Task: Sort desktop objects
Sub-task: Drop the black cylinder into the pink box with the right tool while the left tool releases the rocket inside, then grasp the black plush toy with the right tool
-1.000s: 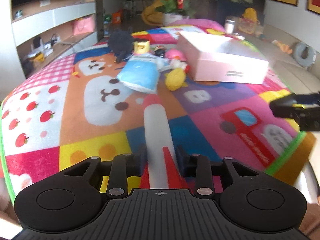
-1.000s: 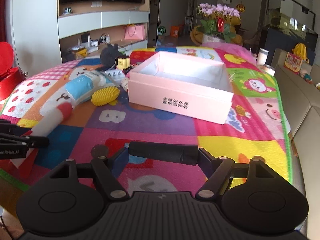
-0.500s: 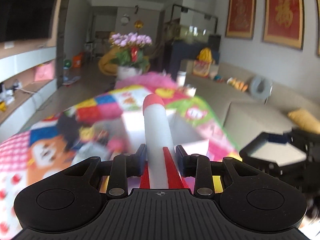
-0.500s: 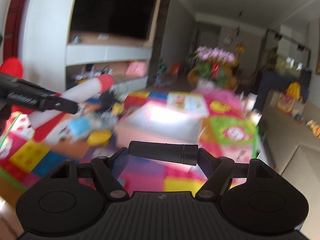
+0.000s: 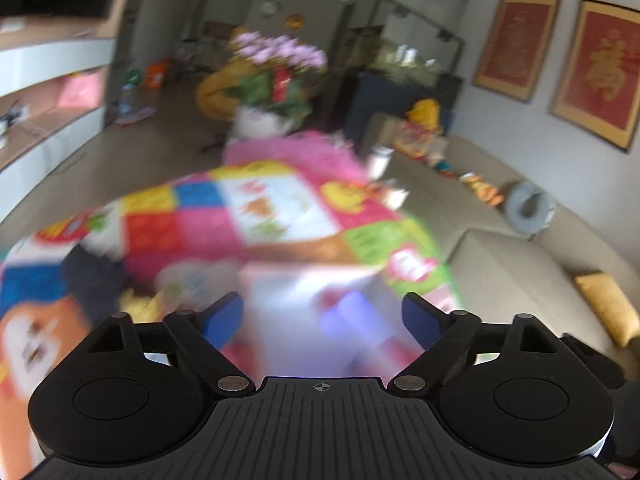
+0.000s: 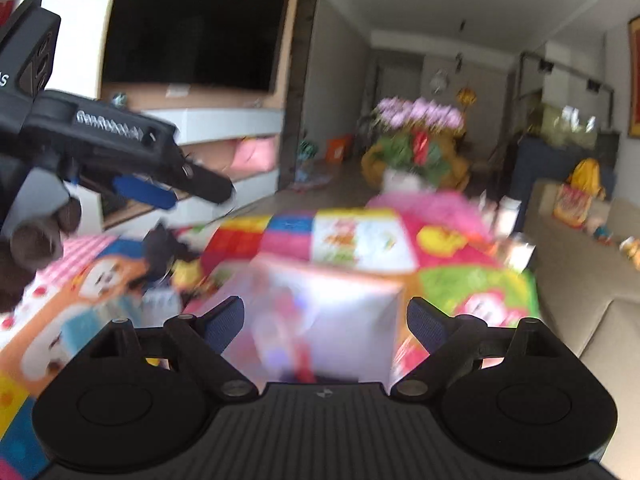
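Both views are blurred by motion. My left gripper (image 5: 322, 314) is open and empty above the pink box (image 5: 304, 316), whose white inside shows a blurred pale shape with red, perhaps the toy rocket (image 5: 360, 320). My right gripper (image 6: 326, 320) is open and empty over the same box (image 6: 320, 312); blurred pink and red shapes lie inside. The left gripper also shows in the right wrist view (image 6: 160, 192), held up at the left with its blue pads apart. A dark plush (image 6: 164, 248) and a blue-white pack (image 6: 84, 328) lie on the mat left of the box.
The box stands on a colourful play mat (image 5: 208, 224) covering the table. A beige sofa (image 5: 516, 276) with a yellow cushion runs along the right. A flower pot (image 6: 412, 152) stands beyond the far end, and TV shelves (image 6: 224, 132) are at the left.
The left gripper opened and no longer holds the white-and-red rocket; the right gripper opened and no longer holds the black cylinder. Both now hover over the pink box.
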Demonstrator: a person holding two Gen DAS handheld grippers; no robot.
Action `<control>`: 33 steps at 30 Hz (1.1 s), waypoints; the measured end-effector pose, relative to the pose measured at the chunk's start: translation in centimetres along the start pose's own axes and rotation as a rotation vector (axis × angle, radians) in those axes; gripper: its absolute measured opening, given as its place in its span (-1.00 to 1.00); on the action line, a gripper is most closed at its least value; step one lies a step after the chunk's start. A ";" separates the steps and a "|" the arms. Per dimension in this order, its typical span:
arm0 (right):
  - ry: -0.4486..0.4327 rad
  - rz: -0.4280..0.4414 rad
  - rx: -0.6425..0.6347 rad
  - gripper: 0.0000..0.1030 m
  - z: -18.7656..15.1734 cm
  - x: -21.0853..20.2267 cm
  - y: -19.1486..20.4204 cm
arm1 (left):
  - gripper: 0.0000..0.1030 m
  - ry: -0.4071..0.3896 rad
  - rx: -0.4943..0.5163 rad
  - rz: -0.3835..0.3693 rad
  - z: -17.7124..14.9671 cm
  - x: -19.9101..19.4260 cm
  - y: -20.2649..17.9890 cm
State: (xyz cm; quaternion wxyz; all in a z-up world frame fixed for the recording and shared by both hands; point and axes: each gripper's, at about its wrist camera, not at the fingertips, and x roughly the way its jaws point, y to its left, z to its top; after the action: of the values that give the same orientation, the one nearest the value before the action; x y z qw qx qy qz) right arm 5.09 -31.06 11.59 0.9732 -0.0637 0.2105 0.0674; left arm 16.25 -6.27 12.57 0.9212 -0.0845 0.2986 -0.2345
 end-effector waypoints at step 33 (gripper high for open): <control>0.117 0.048 0.082 0.75 -1.7 8.1 5.2 | 0.95 -0.026 -0.047 0.274 -18.3 -8.6 5.4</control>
State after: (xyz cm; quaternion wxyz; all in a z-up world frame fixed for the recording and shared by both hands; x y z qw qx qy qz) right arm 10.91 -25.41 6.11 0.9591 -0.0224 0.2711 0.0783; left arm 1.36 2.33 0.62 0.9462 -0.0676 0.3007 -0.0984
